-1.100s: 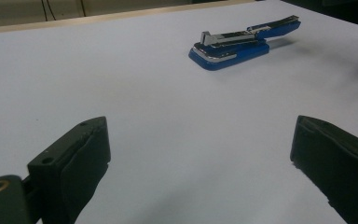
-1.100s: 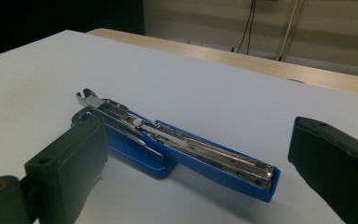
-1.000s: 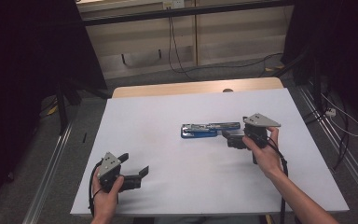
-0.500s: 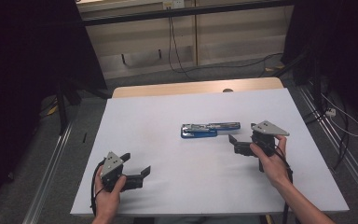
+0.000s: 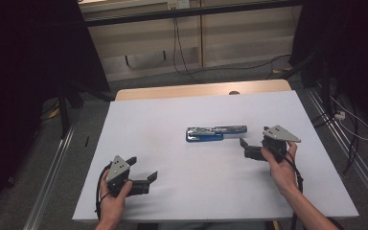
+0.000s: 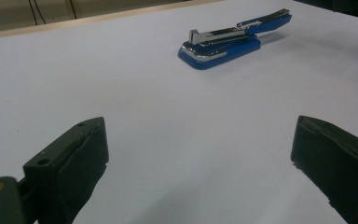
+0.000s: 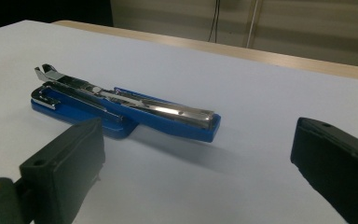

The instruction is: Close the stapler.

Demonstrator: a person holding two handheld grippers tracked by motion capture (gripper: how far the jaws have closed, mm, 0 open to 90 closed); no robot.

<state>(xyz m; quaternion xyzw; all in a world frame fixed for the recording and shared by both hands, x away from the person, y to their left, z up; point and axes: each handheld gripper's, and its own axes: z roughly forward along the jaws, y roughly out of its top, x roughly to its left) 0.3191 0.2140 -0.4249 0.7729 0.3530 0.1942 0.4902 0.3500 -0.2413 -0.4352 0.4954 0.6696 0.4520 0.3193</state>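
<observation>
Still Waiting: One Stapler, Two Idle Tools

Midway across the white counter lay a single blue stapler, swung open with its metal magazine exposed, apparently ready for loading. Two tools flanked it, each in a person's hand: the left tool well back near the front edge, the right tool just beside it. Both stood with jaws apart, holding nothing.

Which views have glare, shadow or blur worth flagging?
High view: dim, dark surround, white table evenly lit, soft overall. Left gripper view: stapler sharp with a faint shadow, near jaws slightly soft. Right gripper view: bright glare on the stapler's metal rail, shadow beneath its raised end.
</observation>
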